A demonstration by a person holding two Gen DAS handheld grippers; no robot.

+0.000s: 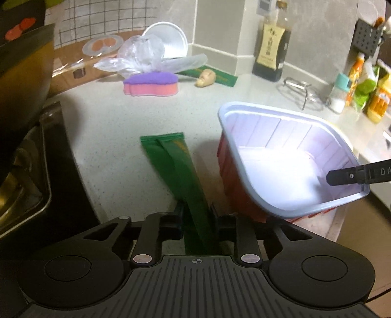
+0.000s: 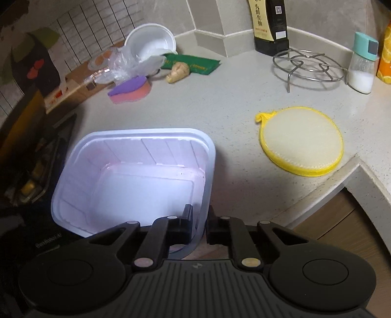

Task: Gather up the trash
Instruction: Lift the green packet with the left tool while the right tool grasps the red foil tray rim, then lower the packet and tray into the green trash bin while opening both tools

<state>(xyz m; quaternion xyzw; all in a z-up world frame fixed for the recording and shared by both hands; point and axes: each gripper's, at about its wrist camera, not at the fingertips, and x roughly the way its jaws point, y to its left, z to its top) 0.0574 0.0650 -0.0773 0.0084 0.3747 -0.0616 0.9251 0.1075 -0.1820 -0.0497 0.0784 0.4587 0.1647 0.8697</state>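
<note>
Colour log. Left tool (image 1: 195, 215): black, ribbed grey housing. Green wrapper (image 1: 176, 166): dark green, faint gold print. Tub (image 1: 281, 156): white inside with lilac cast, red outside. Desk (image 2: 232, 102): off-white, fine speckle. Sponge (image 1: 150, 84): purple top, pink base. Scrubber pad (image 2: 301, 141): pale cream, yellow edging. Shaker (image 2: 361, 63): clear, white contents, teal cap. Wall tiles (image 1: 97, 17): white, dark grid lines. Bowl (image 2: 150, 40): white.

Glossy green foil sachet (image 1: 171, 156), smooth white plastic tub (image 1: 288, 156) with a red outside, speckled matt stone table (image 1: 117, 127), shiny wire metal trivet (image 2: 309, 64), yellow-edged mesh cloth scrubber (image 2: 301, 141), crinkled clear plastic bag (image 1: 139, 55).
</note>
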